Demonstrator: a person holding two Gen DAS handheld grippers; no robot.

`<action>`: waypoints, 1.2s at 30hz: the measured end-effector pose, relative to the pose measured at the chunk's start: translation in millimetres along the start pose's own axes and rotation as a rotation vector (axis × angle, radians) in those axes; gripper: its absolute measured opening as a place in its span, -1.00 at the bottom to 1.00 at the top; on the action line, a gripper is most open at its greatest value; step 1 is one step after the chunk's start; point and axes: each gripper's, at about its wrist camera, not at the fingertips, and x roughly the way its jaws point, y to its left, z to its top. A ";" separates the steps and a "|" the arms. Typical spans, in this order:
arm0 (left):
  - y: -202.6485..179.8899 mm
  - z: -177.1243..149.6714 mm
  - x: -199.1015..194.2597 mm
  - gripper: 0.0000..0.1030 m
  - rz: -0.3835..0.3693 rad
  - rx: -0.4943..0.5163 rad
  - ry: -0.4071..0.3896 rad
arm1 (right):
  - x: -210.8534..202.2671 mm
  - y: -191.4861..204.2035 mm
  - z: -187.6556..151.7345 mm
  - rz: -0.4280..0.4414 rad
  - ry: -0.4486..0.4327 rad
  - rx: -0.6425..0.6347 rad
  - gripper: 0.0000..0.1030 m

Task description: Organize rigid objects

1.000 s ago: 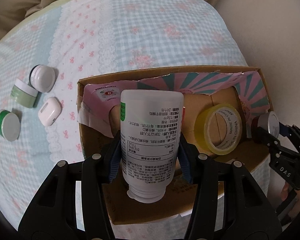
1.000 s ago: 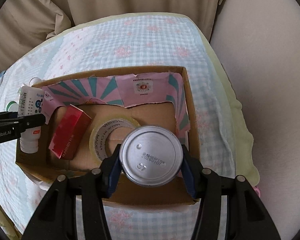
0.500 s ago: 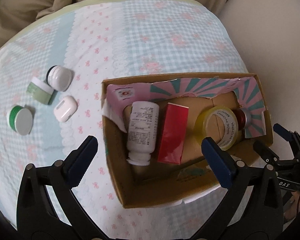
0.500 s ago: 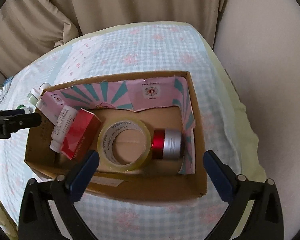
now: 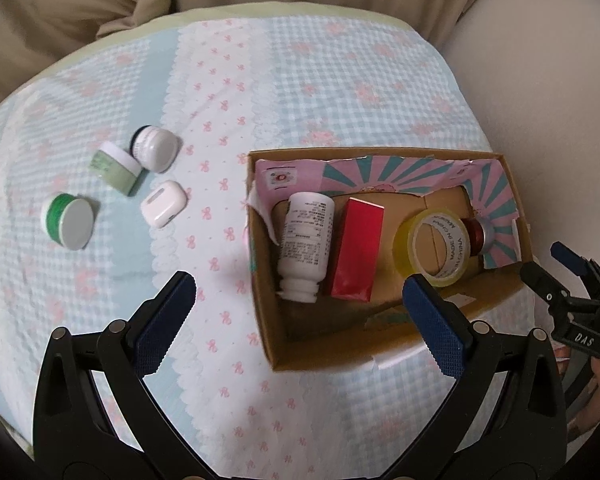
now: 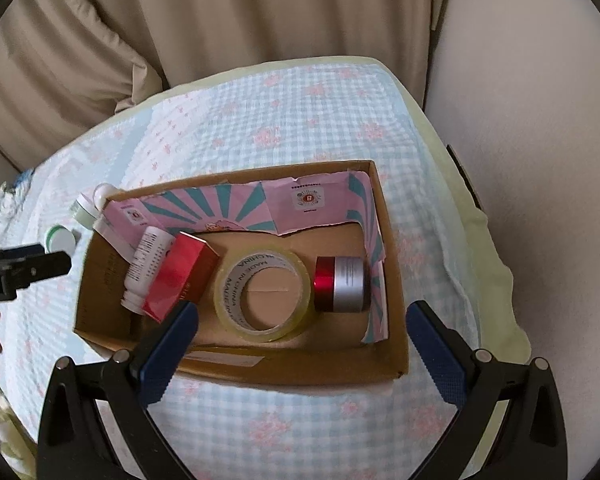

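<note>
A cardboard box (image 5: pixel 332 344) (image 6: pixel 308 368) with a pink and teal lining stands on the checked cloth. In it lie a white bottle (image 5: pixel 306 240) (image 6: pixel 146 264), a red box (image 5: pixel 358 250) (image 6: pixel 180 276), a yellow tape roll (image 5: pixel 434 246) (image 6: pixel 262 292) and a red and silver jar (image 6: pixel 340 284) (image 5: pixel 478 232). My left gripper (image 5: pixel 298 326) is open and empty, above the box's near left corner. My right gripper (image 6: pixel 300 344) is open and empty, above the box's near wall.
On the cloth left of the box lie a white earbud case (image 5: pixel 164 204), a white jar (image 5: pixel 156 148), a pale green jar (image 5: pixel 116 166) and a green-rimmed jar (image 5: pixel 68 220). Beige cushions (image 6: pixel 220 40) stand behind the table; a wall (image 6: pixel 540 120) is on the right.
Both grippers opened and let go: the bottle and the red and silver jar now lie in the box. Both grippers have pulled back and up, the left one shifting left.
</note>
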 end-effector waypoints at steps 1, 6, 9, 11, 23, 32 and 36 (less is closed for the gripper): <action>1.2 -1.9 -5.2 1.00 0.003 -0.001 -0.006 | -2.3 0.4 0.1 0.000 0.001 0.006 1.00; 8.9 -14.6 -40.3 1.00 0.013 -0.010 -0.040 | -26.3 8.1 -1.8 -0.007 -0.017 0.008 1.00; 15.3 -24.5 -63.9 1.00 0.016 -0.018 -0.059 | -45.3 17.3 -2.5 -0.022 -0.034 -0.010 1.00; 20.7 -31.9 -79.4 1.00 0.019 -0.022 -0.073 | -60.0 25.0 -3.2 -0.035 -0.038 -0.024 1.00; 91.1 -86.4 -175.2 1.00 0.049 -0.059 -0.140 | -133.8 100.3 -10.5 -0.039 -0.096 -0.113 1.00; 177.1 -110.5 -221.0 1.00 0.069 -0.075 -0.158 | -159.2 191.6 -9.6 -0.054 -0.129 -0.116 1.00; 213.9 -114.7 -223.2 1.00 0.108 -0.050 -0.143 | -158.8 238.8 -9.3 -0.028 -0.135 -0.103 1.00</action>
